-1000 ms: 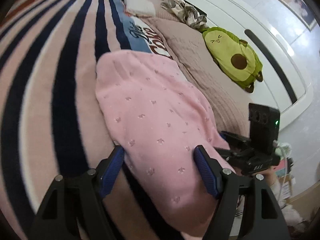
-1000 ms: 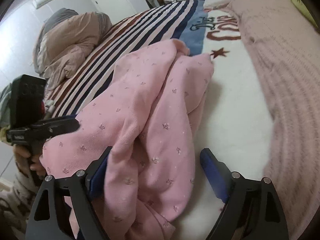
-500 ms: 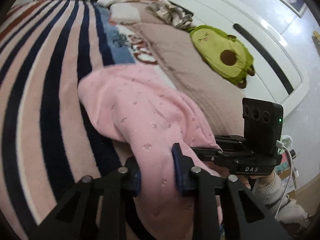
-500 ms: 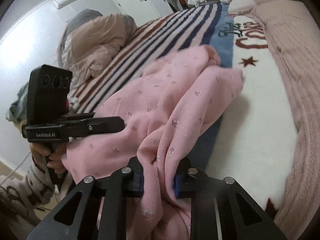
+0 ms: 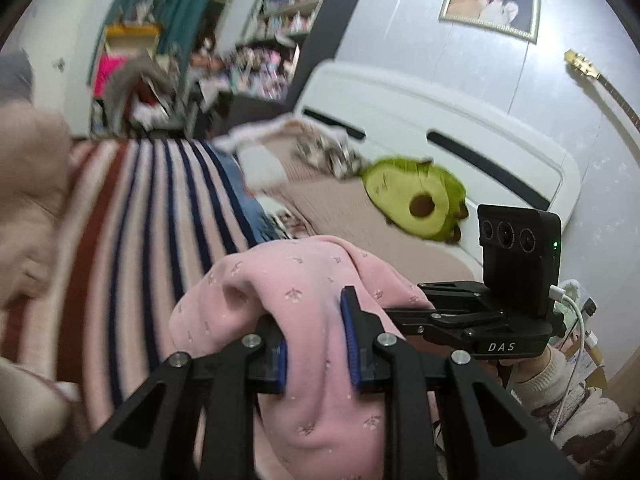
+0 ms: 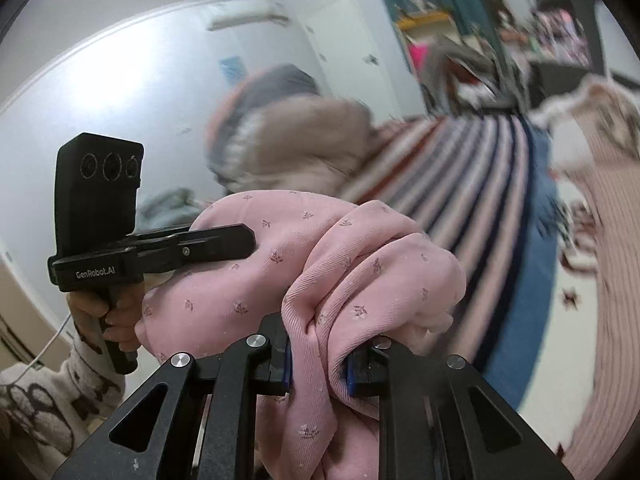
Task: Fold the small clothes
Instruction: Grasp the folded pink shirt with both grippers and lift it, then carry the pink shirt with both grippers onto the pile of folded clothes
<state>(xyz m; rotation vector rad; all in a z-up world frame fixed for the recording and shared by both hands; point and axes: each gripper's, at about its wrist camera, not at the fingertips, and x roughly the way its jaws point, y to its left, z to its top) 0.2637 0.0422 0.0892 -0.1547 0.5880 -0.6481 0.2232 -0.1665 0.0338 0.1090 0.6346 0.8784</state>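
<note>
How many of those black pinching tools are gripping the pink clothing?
2. The left tool pinches one bunched edge of the pink patterned knit garment; the right tool pinches another fold beside it. Both are clamped on fabric.

A lived-in bedroom in a private home, its bed doubling as a laundry surface.

A striped blanket (image 5: 132, 232) in navy, pink and rust covers the bed, which backs onto a white padded headboard (image 5: 460, 128); an avocado-shaped plush toy (image 5: 416, 196) lies against it on a beige knitted cover (image 5: 344, 204). A framed picture (image 5: 490, 8) hangs on the pale wall, a guitar neck (image 5: 608, 84) leans nearby, and crowded, blurred shelves (image 5: 276, 20) stand beyond the foot of the bed beside a teal curtain (image 5: 184, 4). The right wrist view adds a white door (image 6: 344, 44), a wall-mounted air conditioner (image 6: 248, 16) and a heap of bedding (image 6: 296, 140).
</note>
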